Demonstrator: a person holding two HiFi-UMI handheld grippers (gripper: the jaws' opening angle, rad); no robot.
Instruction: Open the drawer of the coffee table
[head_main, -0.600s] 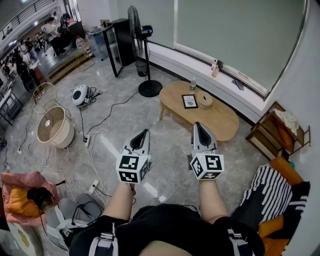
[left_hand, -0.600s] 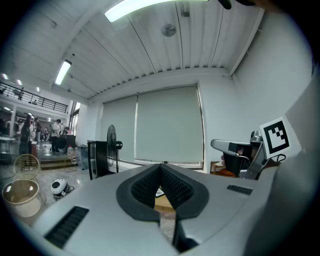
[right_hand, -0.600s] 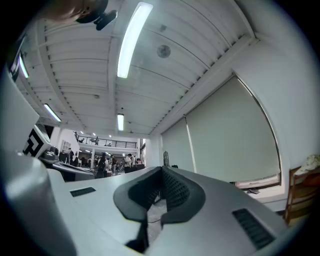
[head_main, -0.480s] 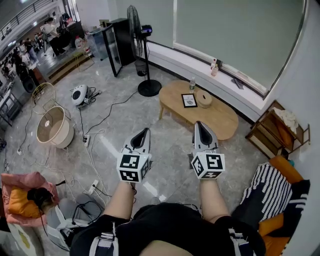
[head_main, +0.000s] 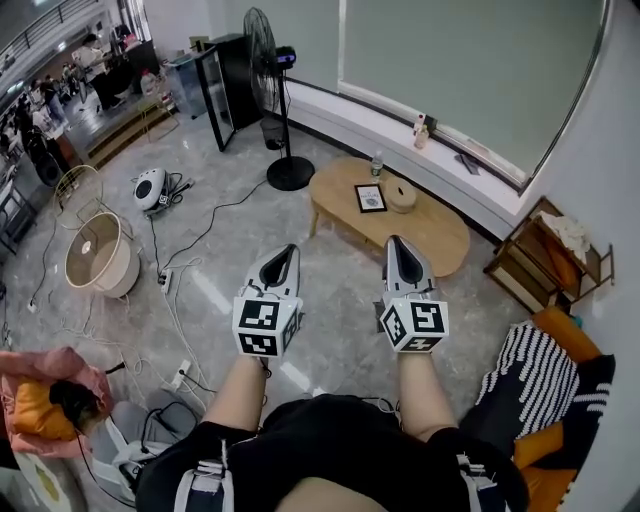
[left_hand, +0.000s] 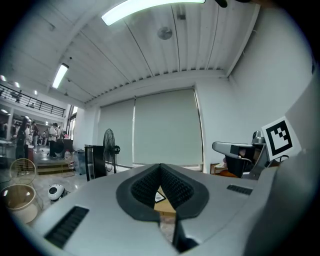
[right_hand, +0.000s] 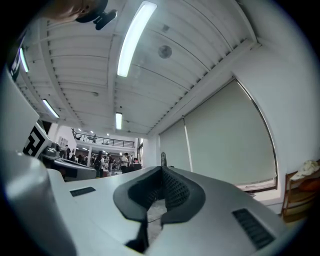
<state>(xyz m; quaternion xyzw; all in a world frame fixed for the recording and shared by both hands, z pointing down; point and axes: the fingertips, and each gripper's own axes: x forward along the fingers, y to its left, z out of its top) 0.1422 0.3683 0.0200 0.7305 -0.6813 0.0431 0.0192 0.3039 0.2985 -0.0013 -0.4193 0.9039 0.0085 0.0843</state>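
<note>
The oval wooden coffee table (head_main: 430, 232) stands ahead on the grey floor, below the window ledge. On its top are a framed picture (head_main: 370, 198), a round woven box (head_main: 402, 196) and a bottle (head_main: 376, 164). No drawer front shows from here. My left gripper (head_main: 289, 249) and right gripper (head_main: 395, 243) are held side by side in front of me, well short of the table, both shut with nothing between the jaws. In the left gripper view the table (left_hand: 165, 204) peeks through the gap behind the shut left gripper (left_hand: 160, 166). The right gripper (right_hand: 161, 170) points slightly up.
A standing fan (head_main: 268, 75) is left of the table. A wooden side shelf (head_main: 548, 262) and a striped cushion (head_main: 540, 375) lie to the right. Cables (head_main: 185, 290), a round basket (head_main: 93, 255) and a small device (head_main: 152, 188) litter the floor at left. People stand far off at the upper left.
The view has shifted a little: the table and fan sit slightly higher and further left in the head view. Both grippers keep their pose, side by side and shut.
</note>
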